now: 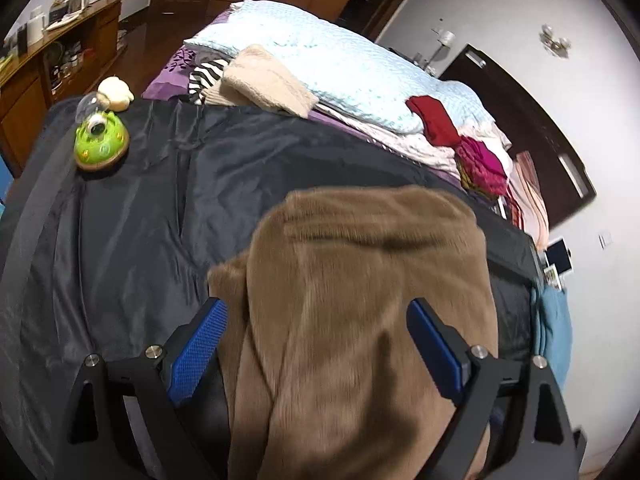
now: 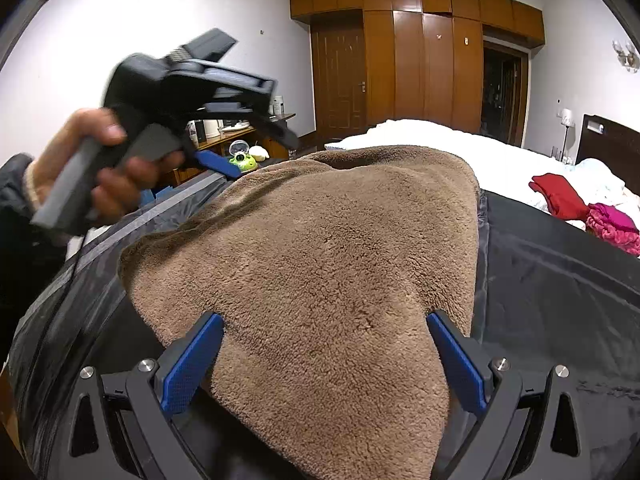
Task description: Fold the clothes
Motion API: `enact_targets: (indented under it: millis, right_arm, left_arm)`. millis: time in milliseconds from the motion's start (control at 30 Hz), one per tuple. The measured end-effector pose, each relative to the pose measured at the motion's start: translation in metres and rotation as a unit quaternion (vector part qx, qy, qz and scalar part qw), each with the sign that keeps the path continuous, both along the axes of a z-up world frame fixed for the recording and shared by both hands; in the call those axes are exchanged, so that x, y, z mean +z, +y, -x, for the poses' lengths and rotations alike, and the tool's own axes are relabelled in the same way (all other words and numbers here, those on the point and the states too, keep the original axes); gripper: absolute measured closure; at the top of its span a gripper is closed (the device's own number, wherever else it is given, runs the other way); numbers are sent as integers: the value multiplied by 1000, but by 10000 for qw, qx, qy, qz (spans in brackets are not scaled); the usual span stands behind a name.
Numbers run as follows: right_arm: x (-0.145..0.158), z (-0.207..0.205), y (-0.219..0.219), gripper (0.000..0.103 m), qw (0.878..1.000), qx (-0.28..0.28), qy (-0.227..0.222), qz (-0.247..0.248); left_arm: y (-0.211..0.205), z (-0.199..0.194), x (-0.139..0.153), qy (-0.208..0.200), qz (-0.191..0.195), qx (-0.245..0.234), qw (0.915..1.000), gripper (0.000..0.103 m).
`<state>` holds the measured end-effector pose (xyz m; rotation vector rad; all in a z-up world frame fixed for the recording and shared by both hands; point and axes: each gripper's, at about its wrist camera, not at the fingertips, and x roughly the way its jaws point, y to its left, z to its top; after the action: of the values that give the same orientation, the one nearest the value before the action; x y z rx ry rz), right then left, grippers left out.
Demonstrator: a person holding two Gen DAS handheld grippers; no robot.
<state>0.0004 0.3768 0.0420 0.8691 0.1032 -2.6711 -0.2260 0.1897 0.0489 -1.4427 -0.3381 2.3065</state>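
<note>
Clearly, the brown fleece garment (image 2: 312, 264) lay on the dark sheet (image 1: 132, 208) covering the near part of the bed. The left gripper (image 1: 316, 308) stood spread wide above the near part of the garment, and its blue pads (image 1: 198, 350) did not press the cloth. The right gripper (image 2: 324, 320) was also spread, with the garment's near edge between its fingers. At the far left a green toy (image 1: 102, 142) sat on the sheet. A person's hand (image 2: 100, 164) held the left tool.

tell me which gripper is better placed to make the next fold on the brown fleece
Right, probably. The right gripper sits low with the brown fleece between its open jaws, while the left gripper is lifted off it at the far side.
</note>
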Motion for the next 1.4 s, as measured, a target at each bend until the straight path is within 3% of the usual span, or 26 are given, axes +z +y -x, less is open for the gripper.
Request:
enact_targets:
  millis: [200,467,700,833,933,1100,1300,1400]
  right_arm:
    - [0,-3,-2,1,10000,-4,-1,13]
    - [2,-3,-2,1,10000,22,20,73]
    - [6,-3,2,1,9997,55,27,236]
    - [19,0,26,1,9961,-81,-38,878]
    - [22,16,63,1,9872,-440,-370,1486]
    - [15,49,118,1,9620,-879,-1024,2373]
    - [-12,89,130,1,9321,-667,-1739,3106]
    - [-24,103,123,1,9244,-521,-2004,3202]
  left_arm:
    - [10,-17,-29,-263,153,-205,9993,10]
    - [4,-8,-63,-464,-30,-159,9988,3]
    - [2,-9,-62,-426,-106,-202,9988,1]
    - [-3,-9,-62,-442,-282,-261,9983,1]
    - [-5,-9,-62,-435,-299,-355,9980,1]
    - [-6,-9,-63,-392,-316,-439,9978,1]
    - [-9,-8,-63,-331,-379,-522,9974,1]
    - [-10,-6,-63,-316,-400,-567,9971,1]
